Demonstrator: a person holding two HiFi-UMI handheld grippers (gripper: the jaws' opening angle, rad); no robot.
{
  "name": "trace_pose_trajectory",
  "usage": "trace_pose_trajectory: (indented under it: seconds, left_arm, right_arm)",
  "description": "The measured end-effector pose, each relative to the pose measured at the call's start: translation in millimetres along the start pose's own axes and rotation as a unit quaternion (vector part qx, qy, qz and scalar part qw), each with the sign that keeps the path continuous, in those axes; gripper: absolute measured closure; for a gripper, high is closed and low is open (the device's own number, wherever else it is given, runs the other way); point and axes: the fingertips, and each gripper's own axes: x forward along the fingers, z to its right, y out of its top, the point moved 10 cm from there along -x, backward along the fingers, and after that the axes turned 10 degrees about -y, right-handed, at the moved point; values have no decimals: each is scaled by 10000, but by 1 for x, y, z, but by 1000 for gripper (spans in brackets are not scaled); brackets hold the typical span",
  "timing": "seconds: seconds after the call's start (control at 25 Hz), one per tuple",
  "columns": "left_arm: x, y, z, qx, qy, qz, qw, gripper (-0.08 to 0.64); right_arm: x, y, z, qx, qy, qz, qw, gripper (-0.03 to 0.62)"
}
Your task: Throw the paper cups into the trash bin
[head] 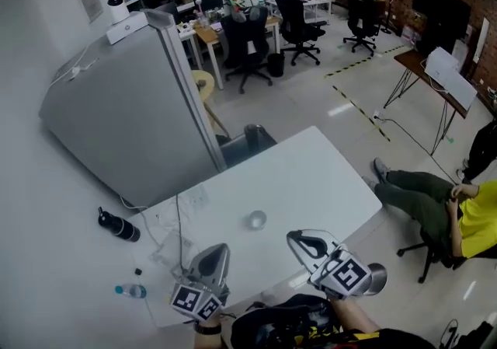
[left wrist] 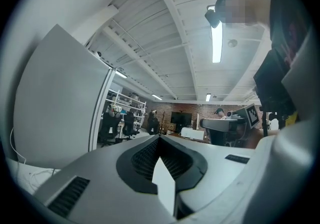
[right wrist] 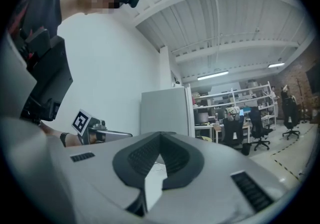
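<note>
- black bottle (head: pixel 118 225): on its side on the floor, well left of the left tool.
- water bottle (head: pixel 130 291): small, clear with a blue cap, on the floor left of the left tool and nearer to it than the black bottle.
- partition panel (head: pixel 128 110): grey, stands beyond the left tool and off to its left, at the far left side of the table (head: pixel 326 176).
- left tool (head: pixel 220 250): jaws together, nothing between them. Held over the table's near edge, aimed up toward the room.
- paper cup (head: pixel 257 220): upright on the white table, mouth up. Ahead of both tools and between them, touching neither.
- right tool (head: pixel 295 239): jaws together and empty, over the table's near edge, just right of the cup.
- marker cube (right wrist: pixel 81 122): the left tool's, seen in the right gripper view off to the right tool's left.
- person (head: pixel 466 219): seated in a yellow top, well right of the right tool, off the table.
</note>
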Motion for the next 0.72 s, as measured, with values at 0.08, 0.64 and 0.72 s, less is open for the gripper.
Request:
trace_pose_trajectory:
  seconds: [0.08,0.64,0.72]
  left_arm:
    - [-8,-4,-3,-59,20,-66,10000,557]
    - [-1,1,-6,75,569,141,9983,557]
    - [-2,0,-5,106,792,243,9965,557]
  right_arm:
    - [8,-4,-10,-130,279,-108,9995,586]
    - [34,-94,24,-59,1290,-822,9882,549]
    - [39,-116,34,-33,1347,-1021,9856,510]
